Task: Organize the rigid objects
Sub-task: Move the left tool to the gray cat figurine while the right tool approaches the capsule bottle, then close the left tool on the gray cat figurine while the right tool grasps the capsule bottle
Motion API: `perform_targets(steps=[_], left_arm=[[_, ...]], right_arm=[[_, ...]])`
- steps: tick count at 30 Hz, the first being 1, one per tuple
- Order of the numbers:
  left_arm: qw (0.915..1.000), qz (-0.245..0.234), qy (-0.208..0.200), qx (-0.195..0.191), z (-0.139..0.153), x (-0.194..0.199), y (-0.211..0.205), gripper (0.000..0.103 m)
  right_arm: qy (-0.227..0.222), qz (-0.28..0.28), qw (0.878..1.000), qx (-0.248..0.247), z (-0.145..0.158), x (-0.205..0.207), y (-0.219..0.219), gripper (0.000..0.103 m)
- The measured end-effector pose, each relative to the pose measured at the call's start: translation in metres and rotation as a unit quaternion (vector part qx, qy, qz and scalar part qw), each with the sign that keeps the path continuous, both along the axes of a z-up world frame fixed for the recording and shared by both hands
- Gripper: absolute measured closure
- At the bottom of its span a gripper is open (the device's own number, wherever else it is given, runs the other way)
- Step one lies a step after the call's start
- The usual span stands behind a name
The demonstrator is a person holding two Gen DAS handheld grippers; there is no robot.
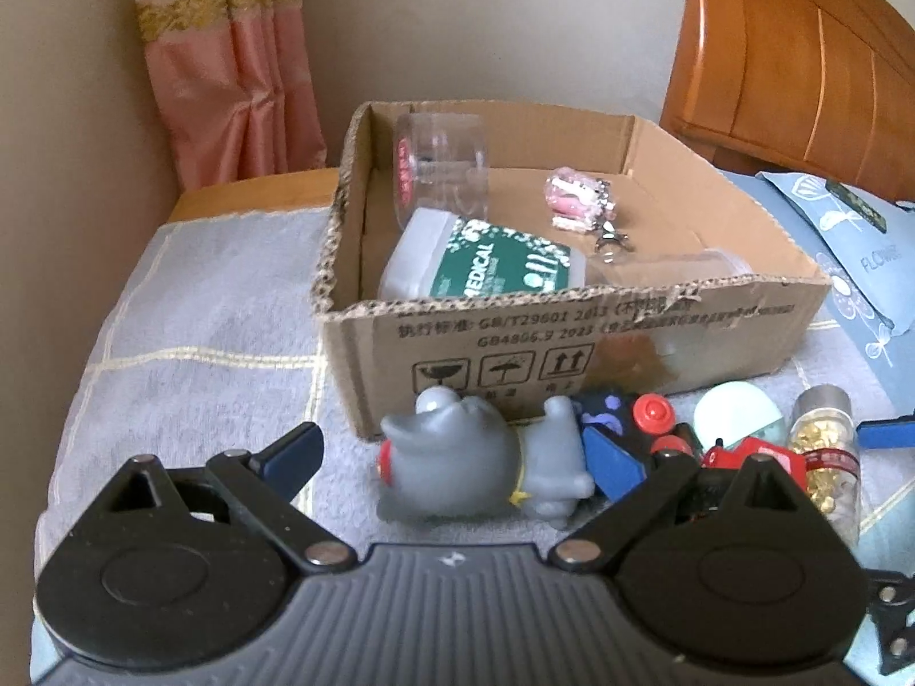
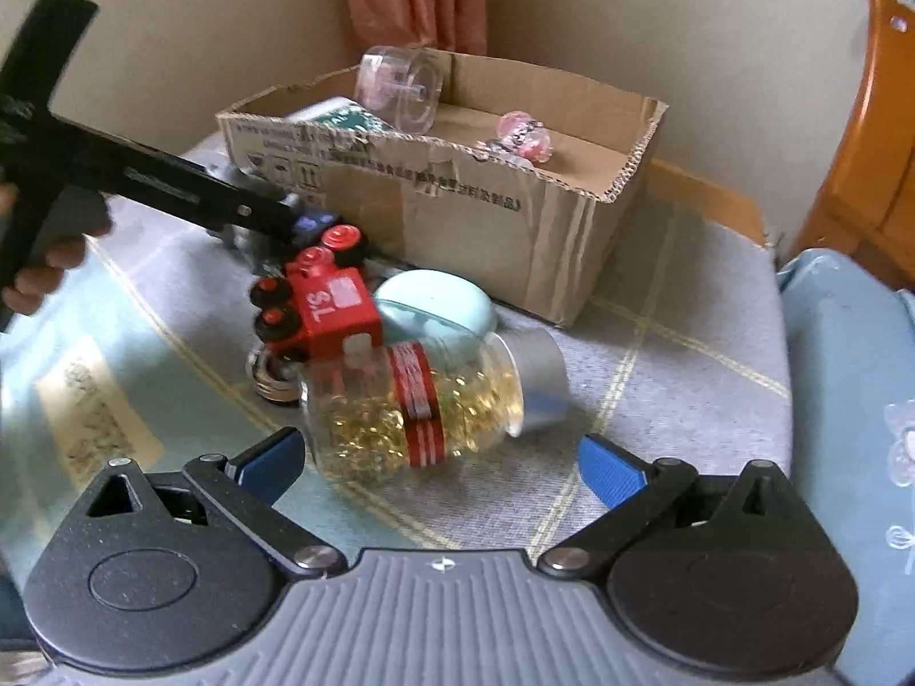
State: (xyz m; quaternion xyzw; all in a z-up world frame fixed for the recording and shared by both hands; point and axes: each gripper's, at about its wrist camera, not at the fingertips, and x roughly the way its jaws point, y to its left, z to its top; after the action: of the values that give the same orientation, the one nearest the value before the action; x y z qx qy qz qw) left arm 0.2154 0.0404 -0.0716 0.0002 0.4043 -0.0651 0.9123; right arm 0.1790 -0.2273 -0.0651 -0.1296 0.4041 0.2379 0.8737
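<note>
A grey toy animal point(image 1: 480, 457) lies on its side on the blanket in front of the cardboard box point(image 1: 572, 343). My left gripper point(image 1: 452, 454) is open around it; the left pad stands clear and the right pad sits by its rear. In the right wrist view a clear jar of gold beads point(image 2: 417, 400) with a red label and silver cap lies just ahead of my open right gripper point(image 2: 443, 463), whose fingers do not touch it. The box holds a clear jar point(image 1: 440, 166), a green-labelled medical bottle point(image 1: 492, 263) and a pink keychain point(image 1: 577, 200).
Beside the bead jar lie a red toy train point(image 2: 326, 308), a round teal case point(image 2: 434, 303) and a dark blue toy car point(image 1: 606, 417). A blue pillow point(image 1: 858, 263) and a wooden headboard point(image 1: 800, 57) stand at the right. A hand point(image 2: 51, 263) holds the left gripper.
</note>
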Motion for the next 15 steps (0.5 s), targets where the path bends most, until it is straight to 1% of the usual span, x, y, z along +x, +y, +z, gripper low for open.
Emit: perform_targets(steps=[7,12,15], left_arm=[[0.9999,0.006,-0.013,-0.005,0.009,-0.011,0.011,0.005],[0.999,-0.037,-0.01,0.025,0.007,-0.011,0.002,0.006],[0.9986,-0.041,-0.007,0.031,0.0,-0.008,-0.003,0.006]], right_arm=[[-0.018,-0.011,1.0,-0.016,-0.001,-0.004,-0.002,0.0],[-0.015,0.005,1.0,-0.018,-0.009,-0.002,-0.002,0.0],[-0.012,0.013,1.0,-0.008,-0.011,0.001,-0.003,0.0]])
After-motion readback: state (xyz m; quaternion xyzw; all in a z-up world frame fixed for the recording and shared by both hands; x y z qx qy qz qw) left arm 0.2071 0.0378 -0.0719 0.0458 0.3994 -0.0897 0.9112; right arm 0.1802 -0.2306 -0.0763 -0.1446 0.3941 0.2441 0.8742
